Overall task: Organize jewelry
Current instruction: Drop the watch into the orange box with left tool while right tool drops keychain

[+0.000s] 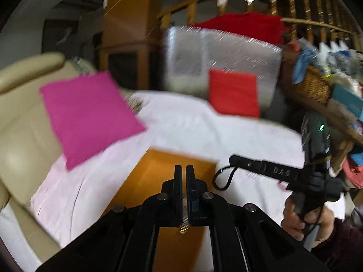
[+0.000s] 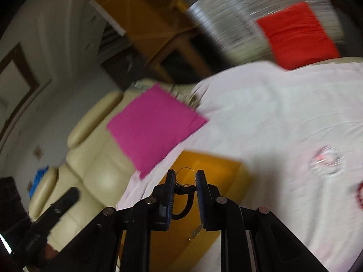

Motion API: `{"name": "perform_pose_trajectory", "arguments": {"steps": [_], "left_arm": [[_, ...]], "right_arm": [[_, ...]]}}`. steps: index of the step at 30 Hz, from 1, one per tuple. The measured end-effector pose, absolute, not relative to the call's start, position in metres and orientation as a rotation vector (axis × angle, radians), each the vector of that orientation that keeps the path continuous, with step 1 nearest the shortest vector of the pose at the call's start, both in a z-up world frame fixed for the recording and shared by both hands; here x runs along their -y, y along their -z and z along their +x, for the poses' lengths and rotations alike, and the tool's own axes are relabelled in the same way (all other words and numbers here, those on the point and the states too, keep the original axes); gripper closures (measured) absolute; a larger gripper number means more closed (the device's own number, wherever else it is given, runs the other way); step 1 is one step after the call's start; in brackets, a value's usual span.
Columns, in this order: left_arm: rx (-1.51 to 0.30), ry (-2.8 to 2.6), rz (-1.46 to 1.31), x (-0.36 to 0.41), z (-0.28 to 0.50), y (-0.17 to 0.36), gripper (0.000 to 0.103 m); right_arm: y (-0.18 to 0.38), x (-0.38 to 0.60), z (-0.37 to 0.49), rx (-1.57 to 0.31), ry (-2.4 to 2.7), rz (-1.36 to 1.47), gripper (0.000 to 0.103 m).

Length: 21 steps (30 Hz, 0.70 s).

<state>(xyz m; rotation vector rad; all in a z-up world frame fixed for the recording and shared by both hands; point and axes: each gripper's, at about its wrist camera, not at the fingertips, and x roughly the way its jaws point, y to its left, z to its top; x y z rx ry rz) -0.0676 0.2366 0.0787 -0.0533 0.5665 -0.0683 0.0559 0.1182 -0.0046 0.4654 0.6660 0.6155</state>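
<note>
An orange box [image 1: 163, 176] lies on the white sheet [image 1: 204, 131] below both grippers; it also shows in the right wrist view [image 2: 211, 165]. My left gripper [image 1: 184, 170] is shut, with a small gold chain [image 1: 184, 225] hanging between the finger bases. My right gripper [image 2: 185, 175] is partly open over the box; a thin wire ring [image 2: 185, 178] hangs between its fingers, attached to a black cord. Blurred red and white jewelry [image 2: 326, 161] lies on the sheet to the right. The right gripper also appears in the left wrist view [image 1: 240, 162].
A magenta cushion [image 1: 88, 115] rests on a cream leather sofa [image 1: 20, 122]. A red cushion [image 1: 233, 93] leans on a silver bag [image 1: 222, 54]. A wicker basket [image 1: 310, 86] of clutter stands at the right. A wooden railing runs behind.
</note>
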Motion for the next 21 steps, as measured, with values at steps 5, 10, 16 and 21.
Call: {"name": "perform_pose_trajectory", "arguments": {"steps": [5, 10, 16, 21], "left_arm": [[-0.692, 0.016, -0.093, -0.258, -0.063, -0.032, 0.100], [-0.733, 0.035, -0.073, -0.246, -0.061, -0.022, 0.098], [-0.727, 0.154, -0.012, -0.195, -0.058, -0.027, 0.079], [-0.741, 0.259, 0.030, -0.129, -0.036, -0.028, 0.056]], "right_arm": [[0.042, -0.159, 0.066, -0.787, -0.608, 0.407, 0.080], [0.043, -0.120, 0.068, -0.756, -0.538, 0.485, 0.053], [0.027, -0.040, 0.055, -0.703, -0.359, 0.522, 0.053], [0.023, 0.038, 0.041, -0.692, -0.234, 0.593, 0.053]]}}
